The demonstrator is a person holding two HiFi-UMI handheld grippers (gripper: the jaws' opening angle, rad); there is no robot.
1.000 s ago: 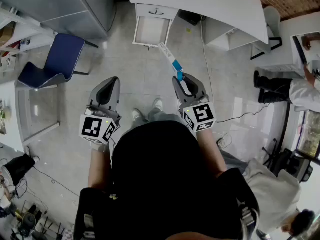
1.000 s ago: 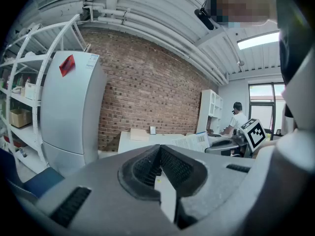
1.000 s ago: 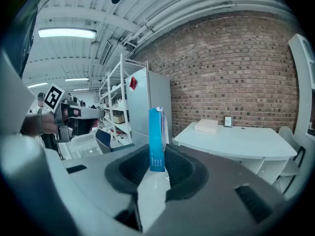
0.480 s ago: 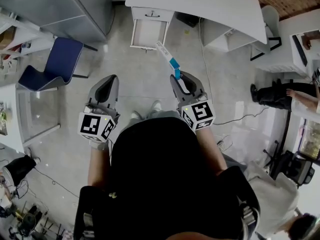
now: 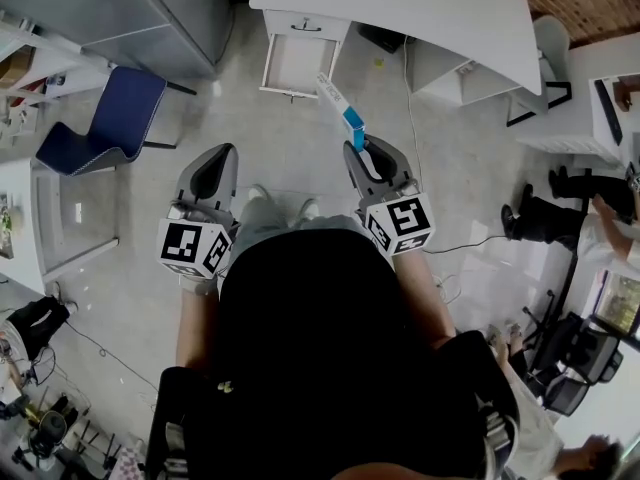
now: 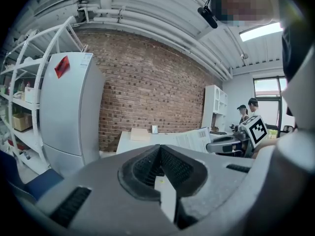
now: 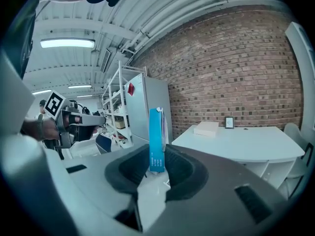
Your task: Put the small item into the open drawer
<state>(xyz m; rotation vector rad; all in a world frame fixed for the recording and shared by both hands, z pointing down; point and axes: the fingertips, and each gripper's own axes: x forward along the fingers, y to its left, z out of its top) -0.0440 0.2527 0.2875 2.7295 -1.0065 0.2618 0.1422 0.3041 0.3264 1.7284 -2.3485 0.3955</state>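
Observation:
My right gripper [image 5: 361, 149] is shut on a slim blue and white box [image 5: 339, 109], which sticks out forward and to the left toward the open white drawer [image 5: 297, 60] under the desk. In the right gripper view the box [image 7: 156, 137] stands upright between the dark pads of that gripper [image 7: 156, 170]. My left gripper [image 5: 214, 155] hovers level with it over the floor. It is shut with nothing in it, and its ribbed pads meet in the left gripper view [image 6: 160, 154]. Both grippers are well short of the drawer.
A white curved desk [image 5: 420, 3] stands above the drawer. A blue chair [image 5: 105, 118] and a grey cabinet [image 5: 140, 8] are at the left. Another person [image 5: 590, 218] stands at the right, with cables on the floor nearby.
Both grippers keep their pose and the box stays gripped. My feet have shifted in a step. The person at the right has moved.

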